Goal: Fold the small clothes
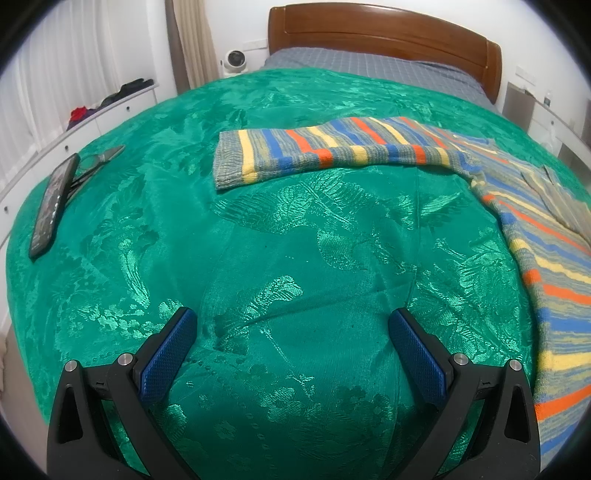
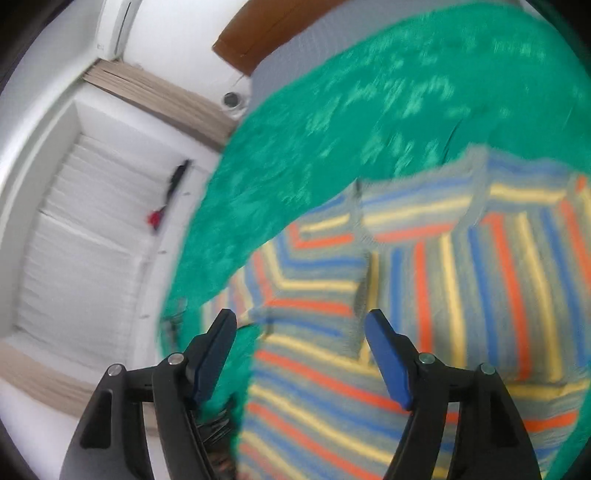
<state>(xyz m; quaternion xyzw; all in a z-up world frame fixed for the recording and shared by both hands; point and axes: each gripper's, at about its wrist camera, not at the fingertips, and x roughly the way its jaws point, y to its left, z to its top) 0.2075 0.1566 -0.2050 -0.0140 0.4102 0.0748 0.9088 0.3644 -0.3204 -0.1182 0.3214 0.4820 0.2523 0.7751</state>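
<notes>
A small striped knit sweater (image 1: 535,229), in grey, blue, yellow and orange, lies on the green bedspread (image 1: 258,229). One sleeve (image 1: 332,147) stretches out flat to the left. My left gripper (image 1: 291,317) is open and empty, over bare bedspread in front of the sleeve. In the blurred right wrist view the sweater (image 2: 424,295) fills the lower right, with a sleeve laid across the body. My right gripper (image 2: 301,317) is open and empty, just above the sweater's left side.
A dark phone (image 1: 53,203) and small scissors (image 1: 103,157) lie at the bedspread's left edge. A wooden headboard (image 1: 388,29) and grey sheet are at the far end. White drawers (image 1: 92,122) with clothes on top stand left of the bed.
</notes>
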